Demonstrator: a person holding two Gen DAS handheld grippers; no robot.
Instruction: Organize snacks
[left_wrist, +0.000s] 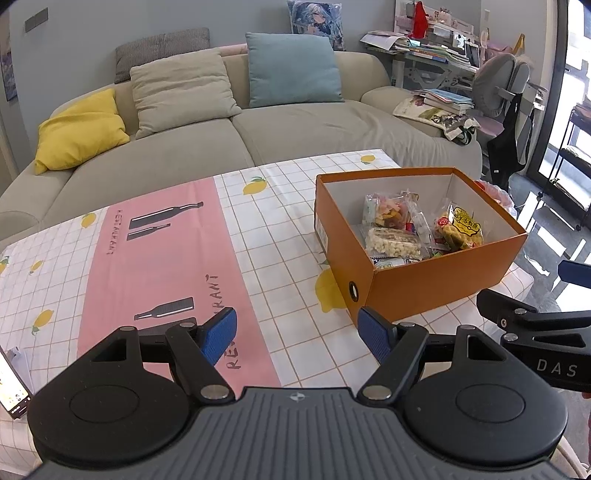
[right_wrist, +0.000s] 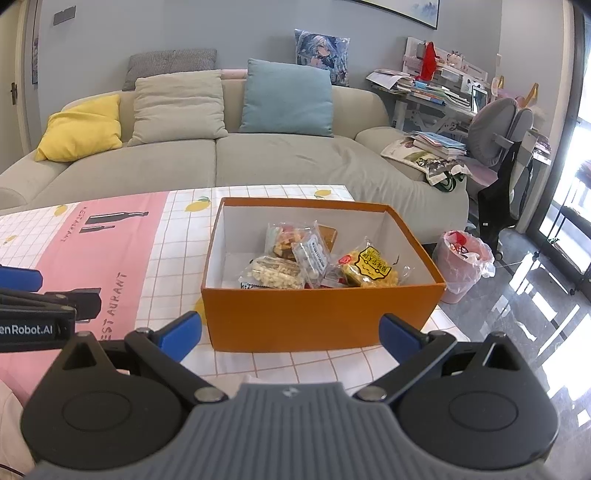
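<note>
Behind the work surface stands a beige sofa (left_wrist: 258, 129) with cushions; the surface itself is a table under a patterned cloth (left_wrist: 155, 258) of pink panel and lemon print.

**State of the tools.** The left gripper (left_wrist: 297, 334) hangs low over the cloth with its blue pads spread apart and nothing between them. The right gripper (right_wrist: 290, 334) is likewise spread wide and empty.

**Location of the work.** An orange box (right_wrist: 317, 317) sits on the cloth directly ahead of the right gripper and ahead and to the right of the left gripper. The snack packets (right_wrist: 317, 262) lie inside it in a loose pile: a yellow packet (right_wrist: 369, 267) to the right, a pale puffed-rice bar (right_wrist: 275, 275) to the left, clear packets between and behind. No packet shows on the bare cloth in either view.

**Procedure (judgement).** Collection appears complete or nearly so; what remains is likely tidying the pile or a final check.
1. Enter the box from above, clear of the near wall.
2. Grip a packet by its sealed edge, not its filled middle; the contents look brittle.
3. Close gently; the film is slippery and may crumple.
4. Steady the box with the left gripper if it slides.

A phone (left_wrist: 11, 384) lies at the far left edge of the left view; avoid it.
</note>
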